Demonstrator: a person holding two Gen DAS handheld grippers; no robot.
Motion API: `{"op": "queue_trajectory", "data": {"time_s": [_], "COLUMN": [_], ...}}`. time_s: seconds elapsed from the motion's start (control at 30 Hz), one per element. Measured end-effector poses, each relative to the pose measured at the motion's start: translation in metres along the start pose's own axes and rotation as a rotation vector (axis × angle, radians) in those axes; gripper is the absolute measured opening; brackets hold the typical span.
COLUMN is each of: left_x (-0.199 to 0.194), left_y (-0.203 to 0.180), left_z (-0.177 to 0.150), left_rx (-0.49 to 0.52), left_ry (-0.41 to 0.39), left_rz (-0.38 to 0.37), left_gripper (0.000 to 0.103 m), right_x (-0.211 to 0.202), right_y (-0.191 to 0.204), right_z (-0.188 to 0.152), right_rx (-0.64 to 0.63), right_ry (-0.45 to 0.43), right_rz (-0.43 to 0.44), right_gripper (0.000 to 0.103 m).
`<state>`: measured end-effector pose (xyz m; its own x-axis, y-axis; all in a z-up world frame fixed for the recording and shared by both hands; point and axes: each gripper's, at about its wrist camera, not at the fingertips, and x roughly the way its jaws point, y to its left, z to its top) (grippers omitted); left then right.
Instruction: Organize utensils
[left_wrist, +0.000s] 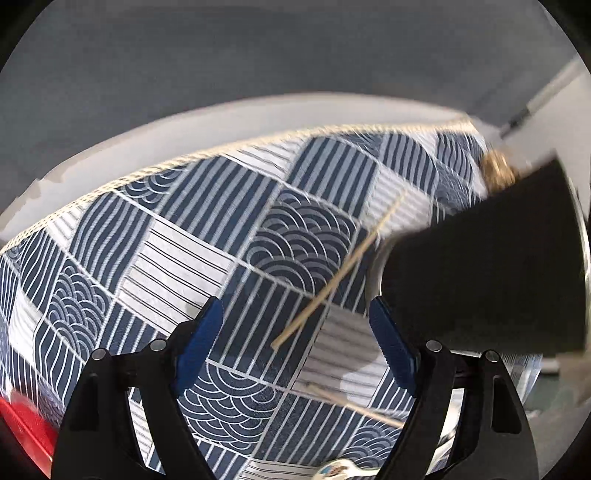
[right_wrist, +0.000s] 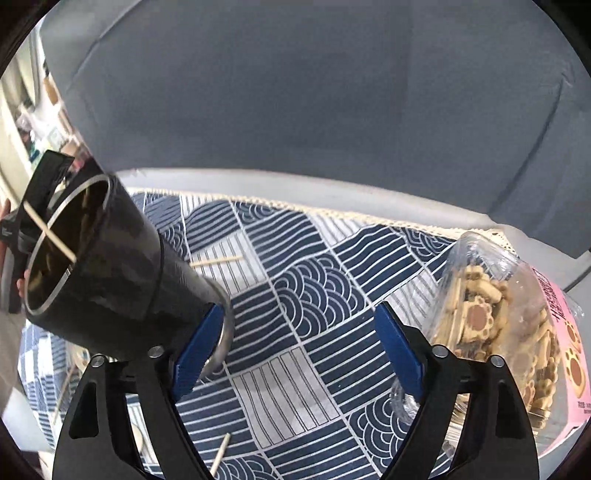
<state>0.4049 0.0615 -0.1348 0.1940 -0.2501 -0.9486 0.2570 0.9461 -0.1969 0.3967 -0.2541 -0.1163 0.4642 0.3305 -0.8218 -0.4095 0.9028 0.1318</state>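
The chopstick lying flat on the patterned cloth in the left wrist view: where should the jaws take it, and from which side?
Take the chopstick near its middle, coming straight down from above. It is thin and lies flat on the cloth, so only a top approach fits. It runs diagonally, so turn the left gripper until the jaws close across it. Its far end lies close to the black cup; keep clear of that.

One black cup with a metal rim stands on one blue-and-white patterned cloth; one clear tub of paw-shaped biscuits sits at the right; the right wrist view shows three thin wooden sticks: one inside the cup, one flat behind it, one near the bottom edge; the left wrist view shows two sticks, one long and one blurred.
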Motion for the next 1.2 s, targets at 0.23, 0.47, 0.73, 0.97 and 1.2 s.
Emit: {"op": "queue_trajectory", "data": {"time_s": [0.23,0.47,0.73,0.97,1.2], "left_x": [0.025,0.030,0.025,0.018,-0.005], "left_y": [-0.010,-0.013,-0.010,-0.003,0.004], "left_z": [-0.021,-0.012,-0.024,-0.059,-0.083], "left_rx": [0.102,0.130,0.081,-0.091,-0.184], "left_ry": [0.008,-0.006,0.034,0.054,0.076], "left_rz": [0.010,0.111,0.097,0.008,0.016], "left_gripper": [0.078,0.039,0.005,0.005,0.005], "right_x": [0.013,0.033,0.031,0.002,-0.032], "right_y": [0.023,0.050,0.049,0.033,0.038], "right_z": [-0.010,-0.018,-0.023,-0.015,-0.007], "right_rx": [-0.156,-0.306,-0.277,-0.140,-0.149], "right_ry": [0.028,0.129,0.163,0.133,0.084], "right_rz": [-0.050,0.000,0.007,0.072,0.038], "right_gripper": [0.083,0.053,0.013,0.003,0.003]}}
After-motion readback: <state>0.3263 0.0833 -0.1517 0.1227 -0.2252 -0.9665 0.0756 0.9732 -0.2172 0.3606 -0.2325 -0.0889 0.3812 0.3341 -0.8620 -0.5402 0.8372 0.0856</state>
